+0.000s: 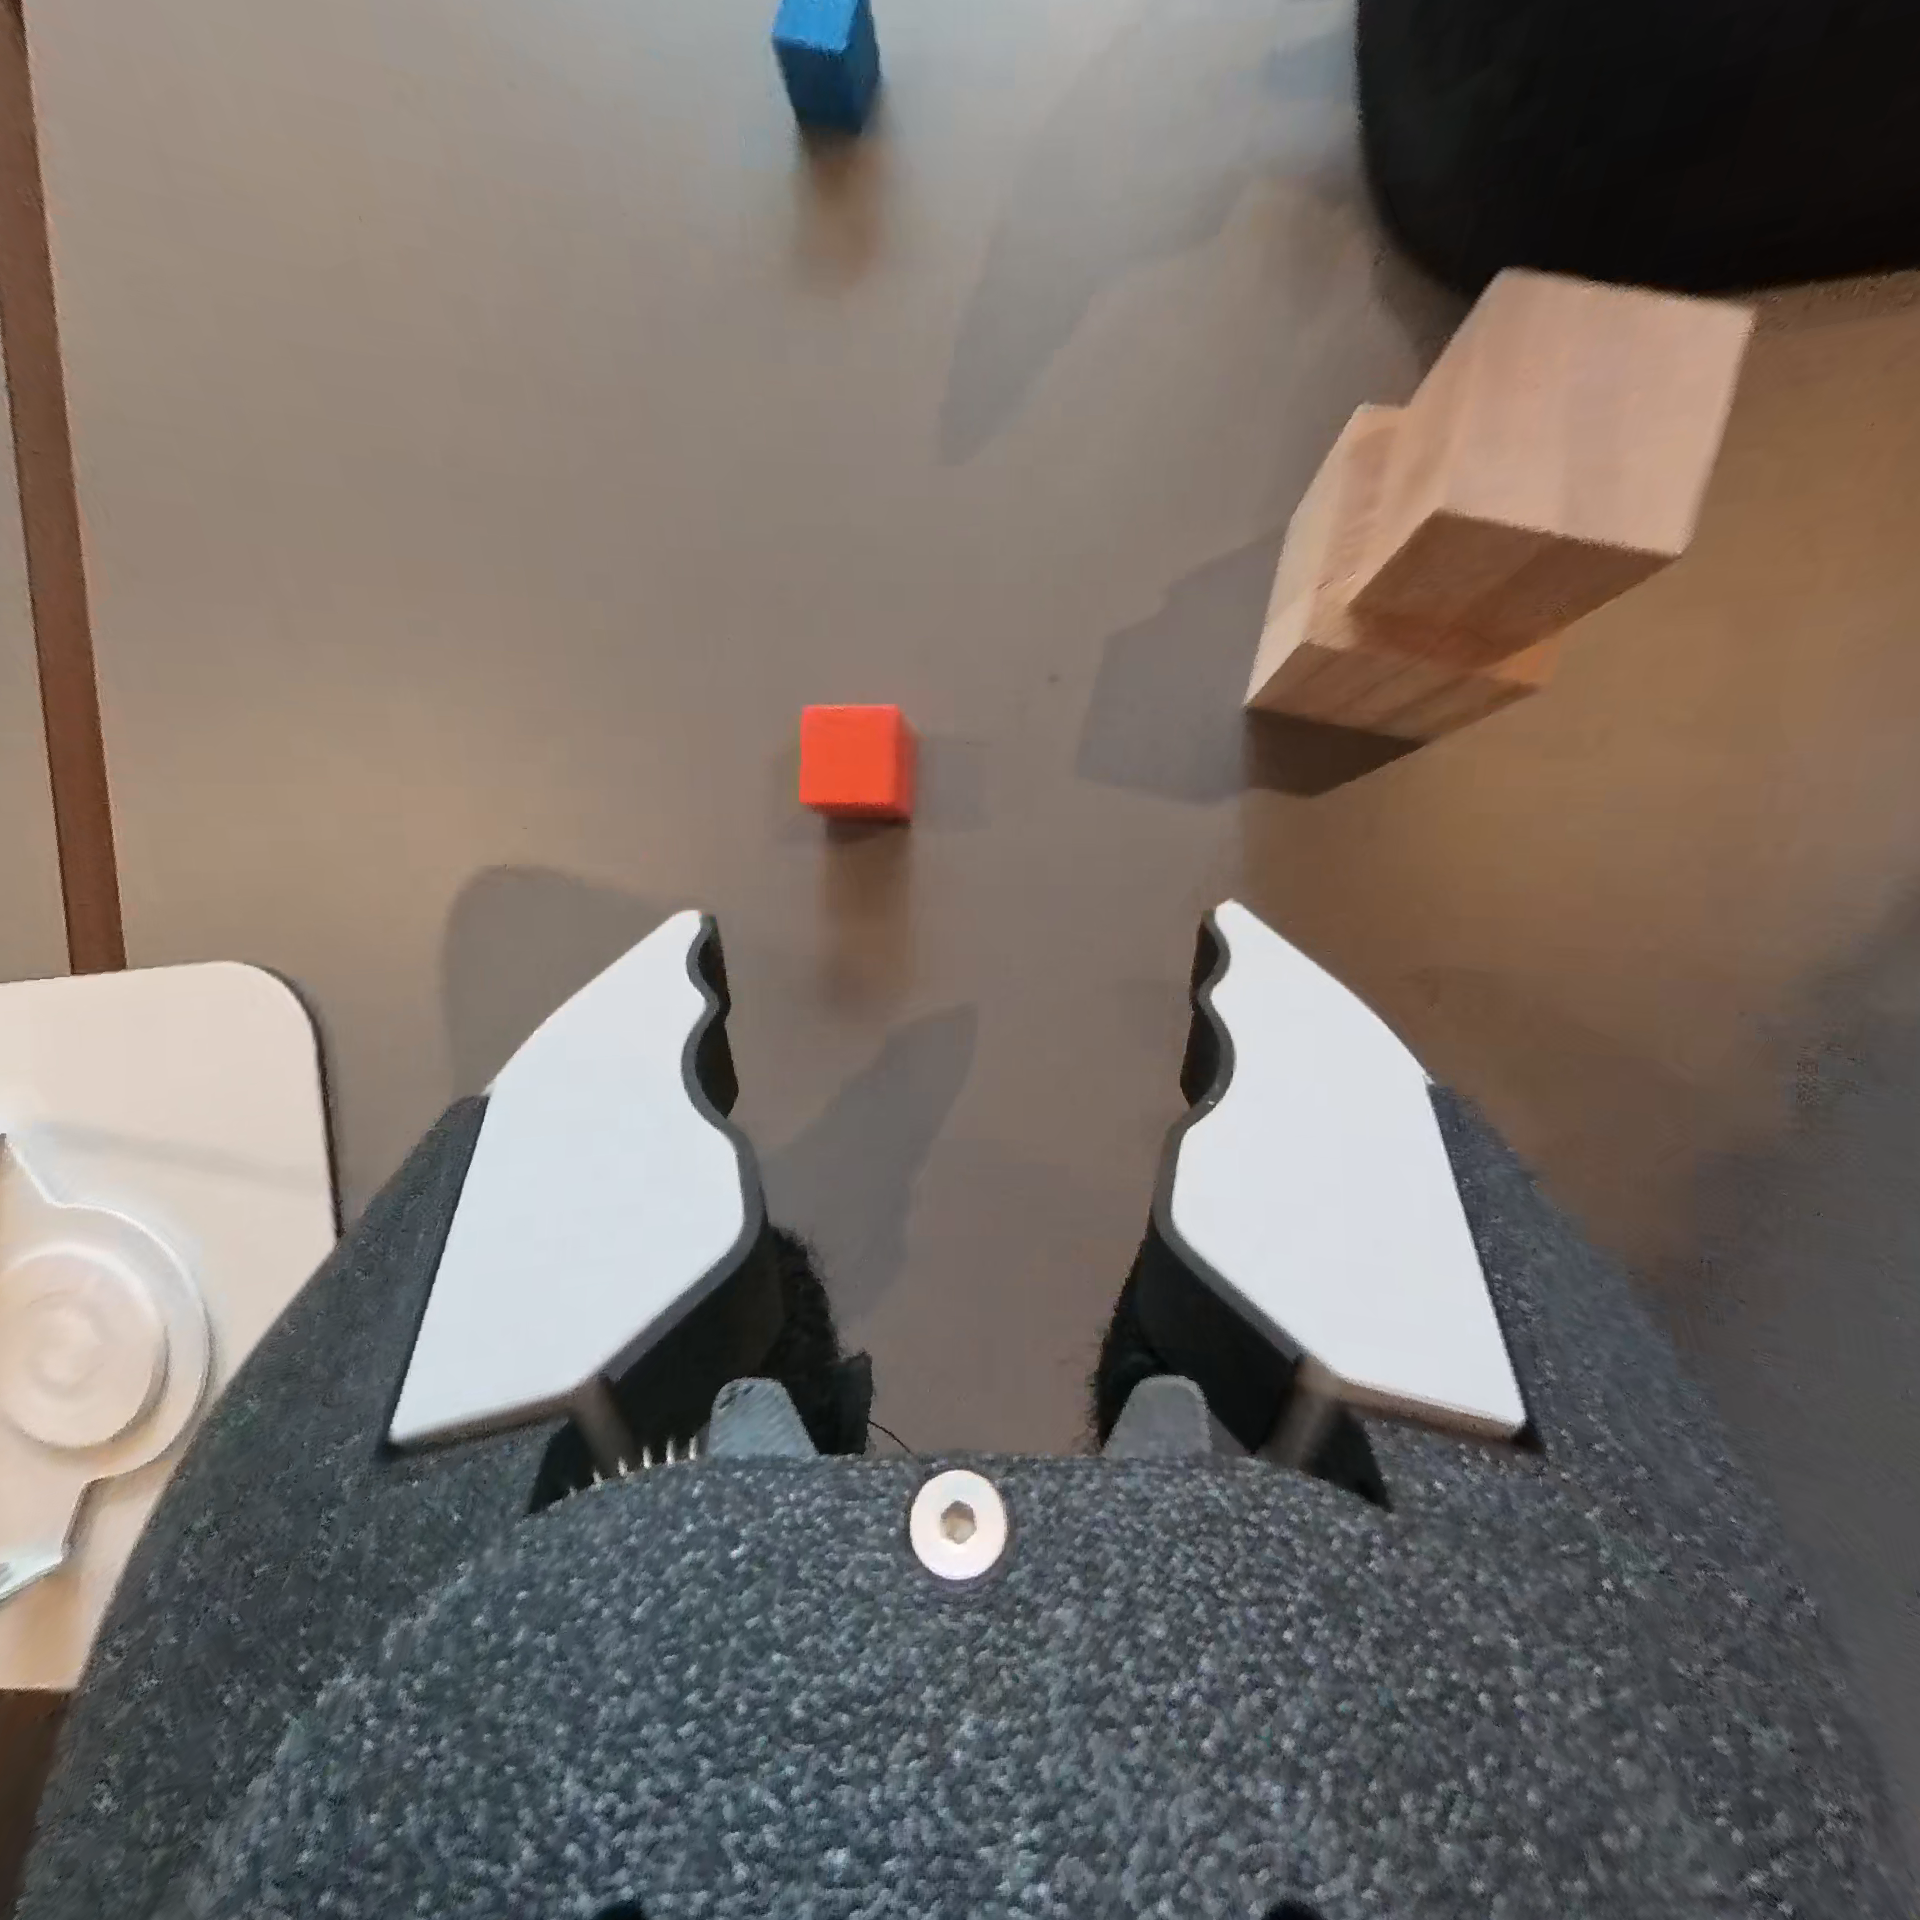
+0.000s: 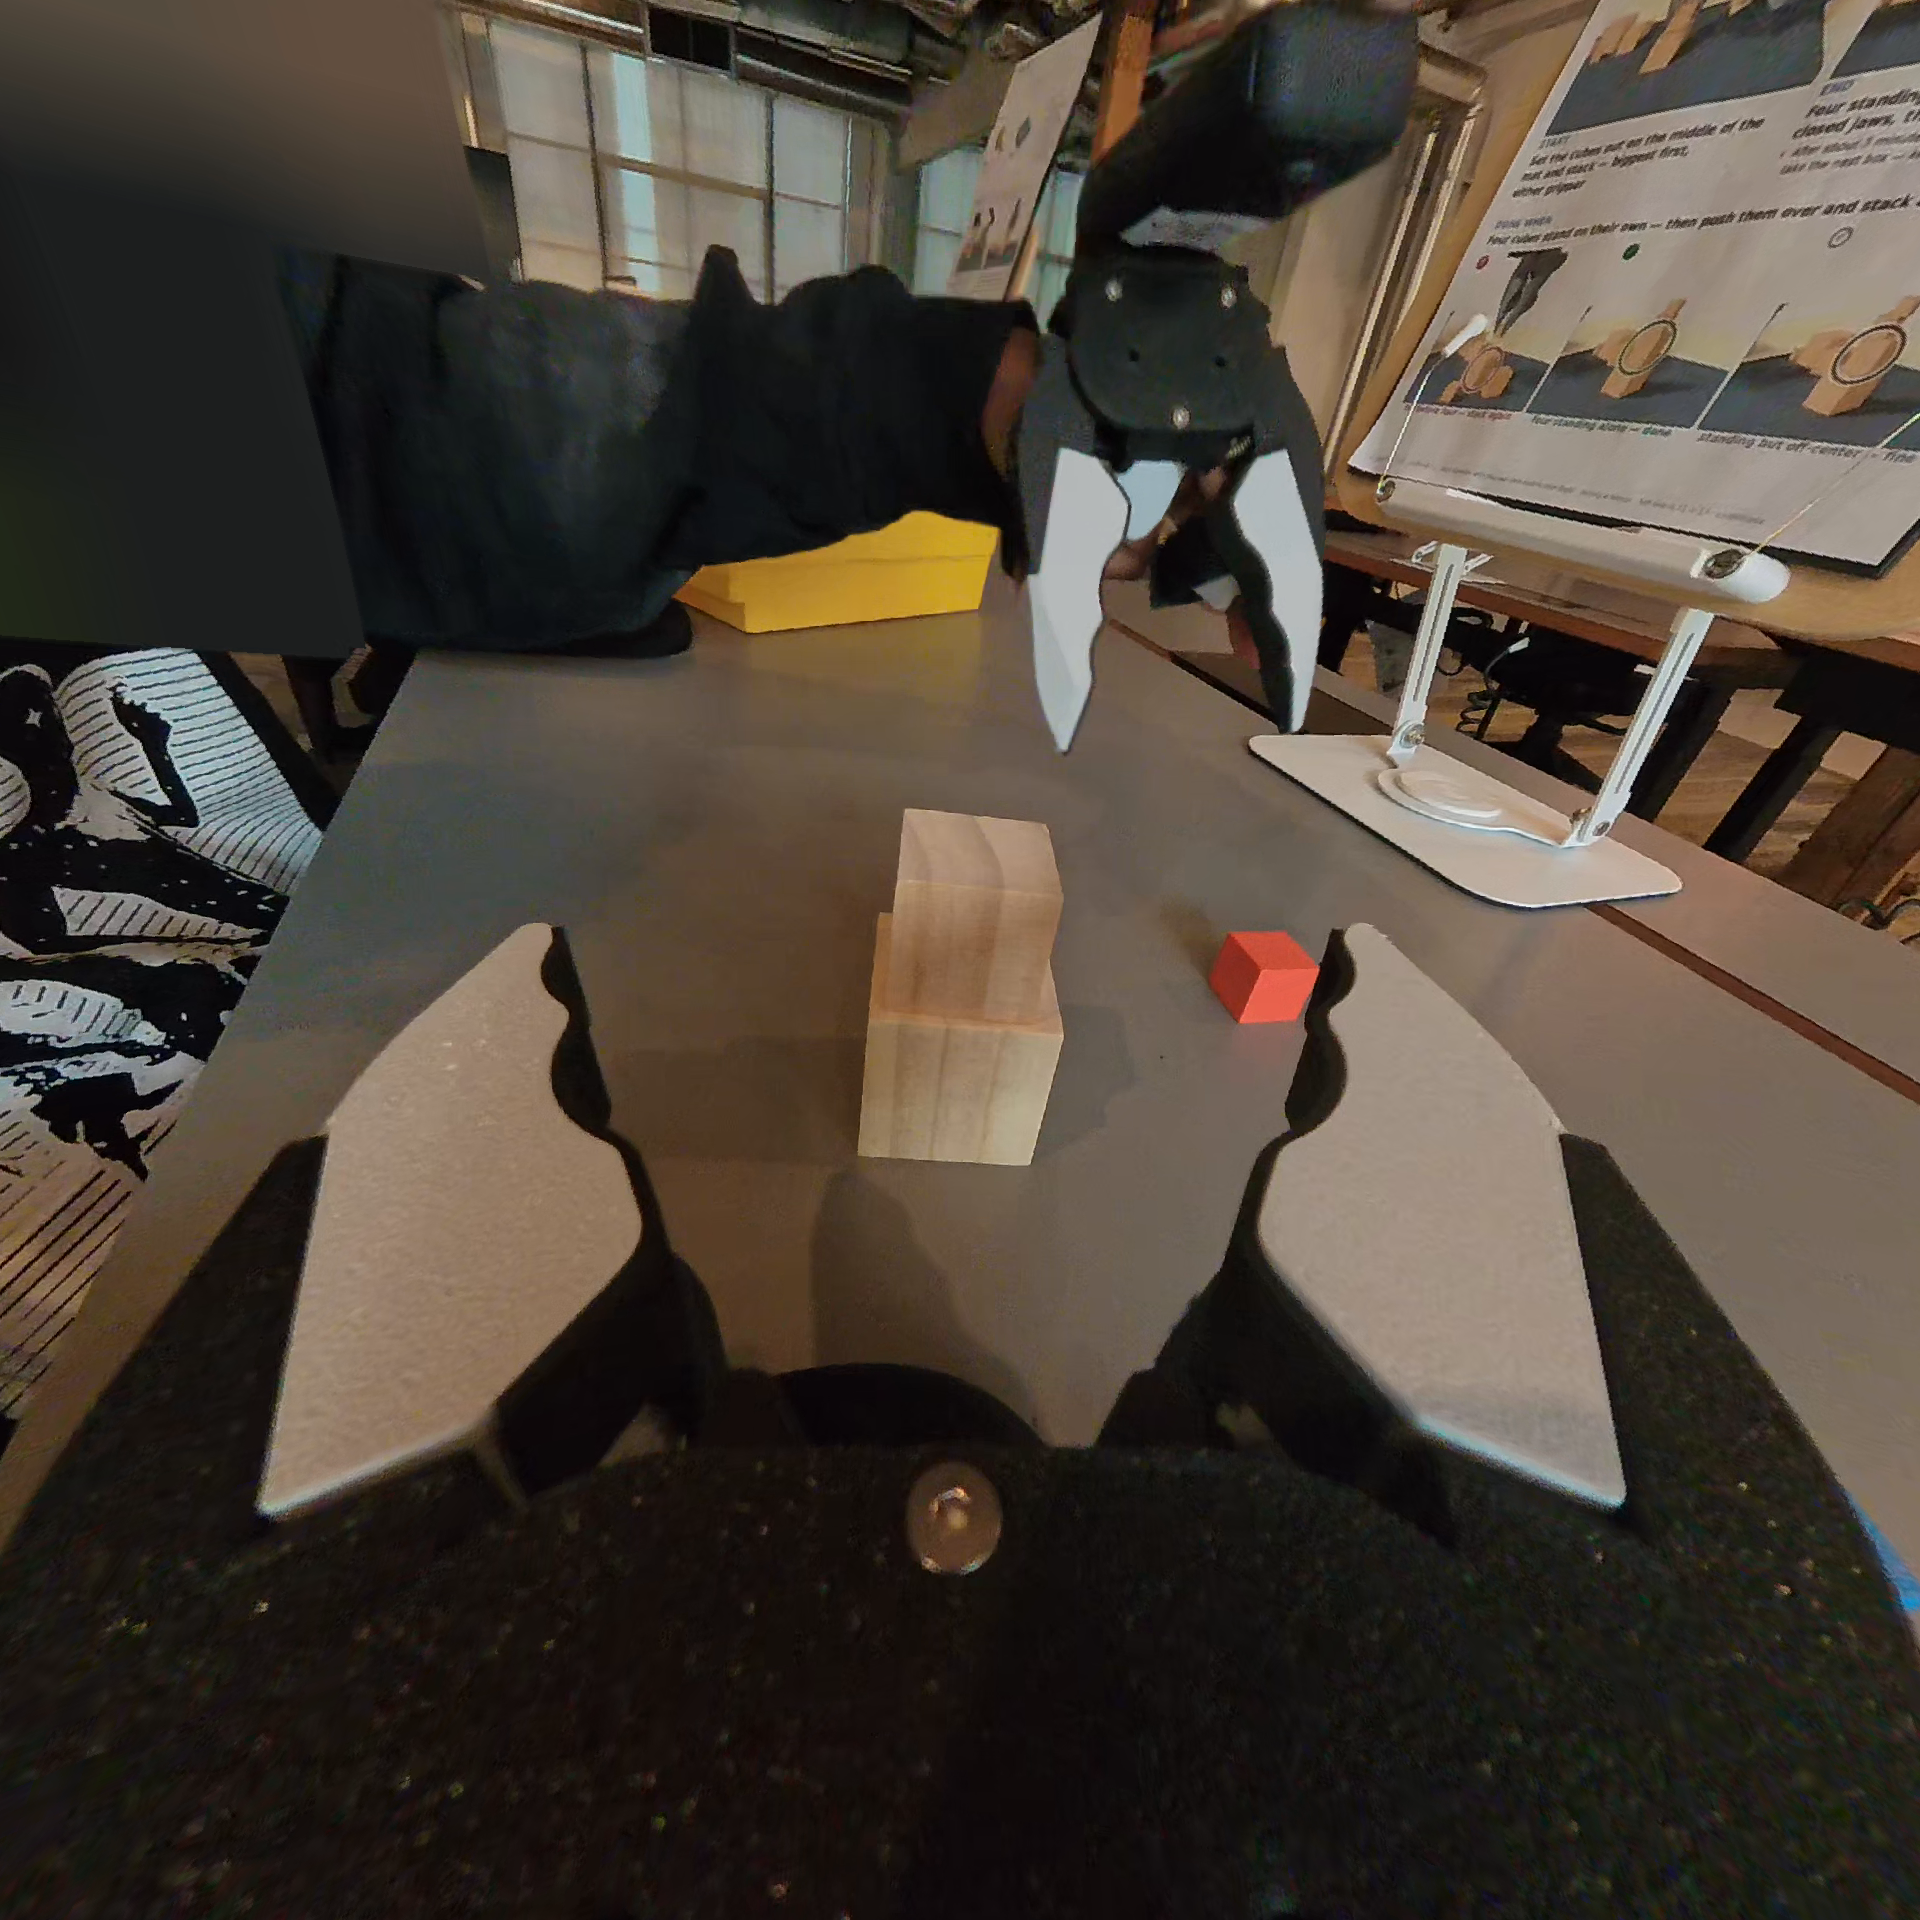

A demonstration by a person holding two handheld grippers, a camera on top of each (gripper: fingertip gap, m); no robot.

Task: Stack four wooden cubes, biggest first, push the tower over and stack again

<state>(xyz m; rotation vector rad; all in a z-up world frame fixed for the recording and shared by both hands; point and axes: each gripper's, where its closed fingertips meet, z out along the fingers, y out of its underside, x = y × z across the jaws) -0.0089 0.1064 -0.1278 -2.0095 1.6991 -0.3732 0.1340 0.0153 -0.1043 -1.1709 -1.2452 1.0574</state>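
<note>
Two plain wooden cubes stand stacked on the grey table, the smaller upper cube (image 2: pixel 977 914) on the larger lower cube (image 2: pixel 961 1091). The stack shows at the right of the left wrist view (image 1: pixel 1507 468). A small red cube (image 1: pixel 854 767) lies alone on the table, to the right of the stack in the right wrist view (image 2: pixel 1262 975). A blue cube (image 1: pixel 828 62) lies farther off. My left gripper (image 1: pixel 961 925) is open and empty, above and short of the red cube; it hangs over the table beyond the stack (image 2: pixel 1179 727). My right gripper (image 2: pixel 951 940) is open and empty, facing the stack.
A white stand (image 2: pixel 1455 821) with a printed sheet is at the right; its base (image 1: pixel 156 1091) shows in the left wrist view. A yellow box (image 2: pixel 862 577) and a person's black sleeve (image 2: pixel 623 447) are at the back. A black shape (image 1: pixel 1662 135) fills one corner.
</note>
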